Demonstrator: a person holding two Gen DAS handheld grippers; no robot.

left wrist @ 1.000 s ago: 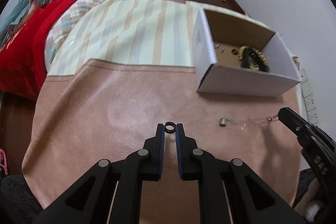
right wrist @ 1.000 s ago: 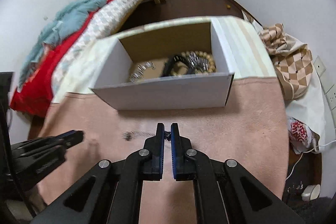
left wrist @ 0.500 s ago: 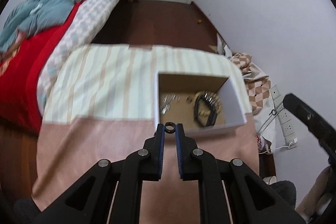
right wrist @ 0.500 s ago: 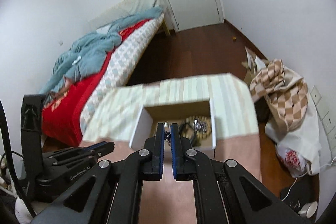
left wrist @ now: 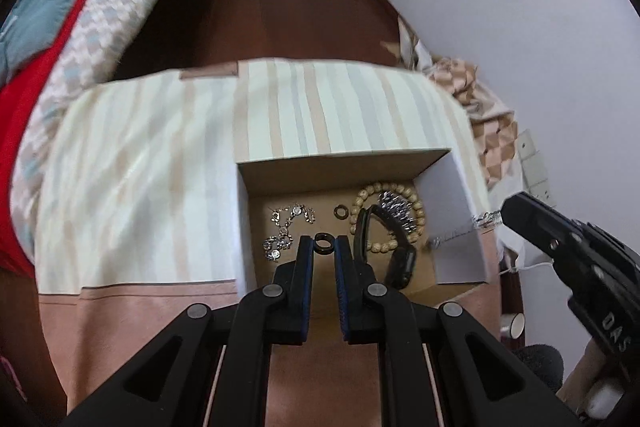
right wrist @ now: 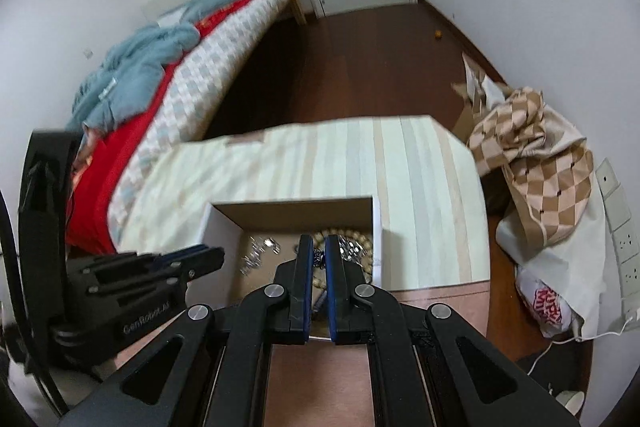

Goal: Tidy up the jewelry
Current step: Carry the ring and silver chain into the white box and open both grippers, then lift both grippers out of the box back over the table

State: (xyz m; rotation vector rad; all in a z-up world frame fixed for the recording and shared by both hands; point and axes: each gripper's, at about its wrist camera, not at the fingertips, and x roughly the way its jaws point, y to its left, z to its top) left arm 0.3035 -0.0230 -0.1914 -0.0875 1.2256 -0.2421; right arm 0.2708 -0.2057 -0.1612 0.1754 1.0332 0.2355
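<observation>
My left gripper [left wrist: 323, 243] is shut on a small dark ring [left wrist: 323, 244], held above the open cardboard box [left wrist: 460, 183]. The box holds a beaded bracelet [left wrist: 416, 211], a black watch [left wrist: 402, 263], silver earrings [left wrist: 286, 223] and another ring [left wrist: 341, 212]. My right gripper [right wrist: 319, 255] is shut on a thin silver chain [left wrist: 460, 233] that hangs over the box's right wall; it shows in the left wrist view [left wrist: 506, 215] at the right. The box [right wrist: 376, 227] lies below the right gripper too.
The box sits on a table with a pink cloth [left wrist: 160, 311] in front and a striped cloth [left wrist: 160, 155] behind. A bed [right wrist: 168, 75] stands at the left. A checkered bag [right wrist: 532, 155] and wall sockets [right wrist: 624, 227] are at the right.
Both grippers have risen and moved forward over the box, each still holding its piece. The chain has left the pink cloth and now hangs at the box's right wall.
</observation>
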